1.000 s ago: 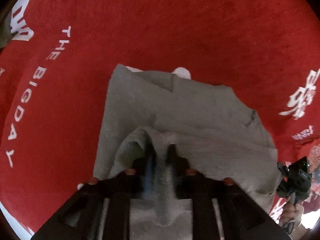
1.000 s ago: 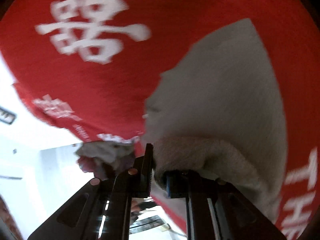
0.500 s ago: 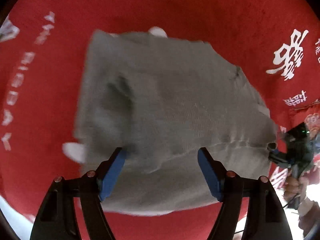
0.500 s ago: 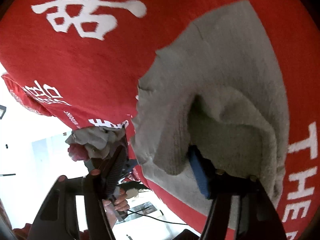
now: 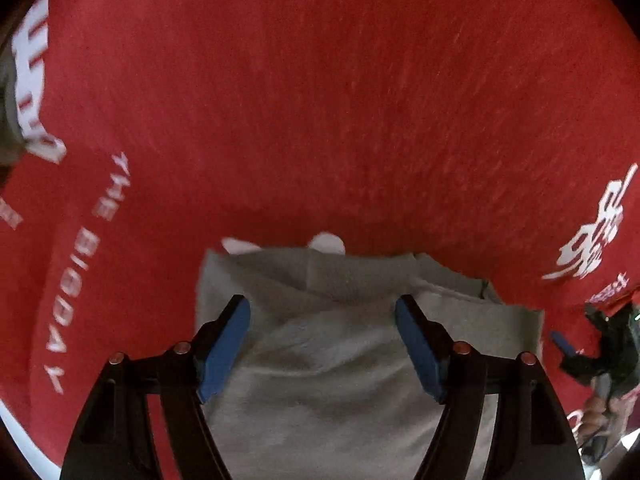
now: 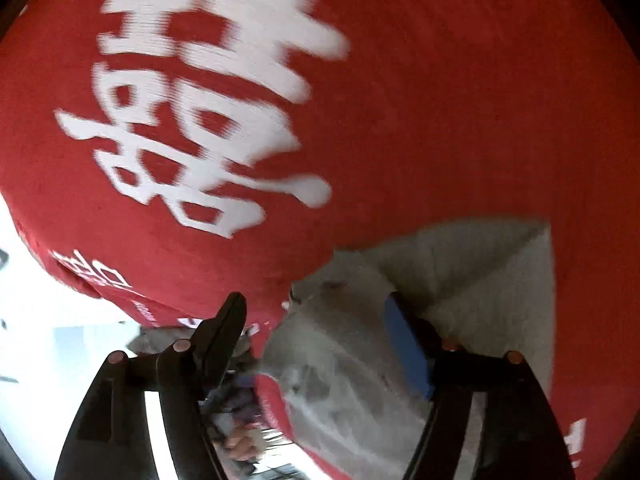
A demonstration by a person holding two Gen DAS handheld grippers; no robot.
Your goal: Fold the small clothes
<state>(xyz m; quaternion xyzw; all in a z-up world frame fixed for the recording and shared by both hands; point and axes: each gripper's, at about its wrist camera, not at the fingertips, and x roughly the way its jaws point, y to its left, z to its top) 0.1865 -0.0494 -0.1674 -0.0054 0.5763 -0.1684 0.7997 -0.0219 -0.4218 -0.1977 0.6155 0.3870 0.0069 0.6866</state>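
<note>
On the red tabletop cloth, left wrist view:
Left tool (image 5: pixel 323 344): its jaws stand wide apart, blue pads (image 5: pixel 224 354) free, nothing pressed between them; they have just been opening.
Grey garment (image 5: pixel 344 376): folded, lying flat on the red cloth (image 5: pixel 320 100), below and between the two fingers, not touched by the pads.
White patches: two small ones (image 5: pixel 328 243) show at the far edge of the garment.
Right tool (image 5: pixel 596 354): seen at the right edge, dark and small, beside the corner of the garment.

Right wrist view:
Right tool (image 6: pixel 316 320): jaws apart, they have just been opening further; the garment (image 6: pixel 460 280) lies under the blue pad (image 6: pixel 404 344), not clamped.
Cloth (image 6: pixel 440 80): large white characters (image 6: pixel 200 120), blurred.
Tabletop edge: at lower left, with a bundle of other fabric (image 6: pixel 160 338) beyond it, unclear.
</note>
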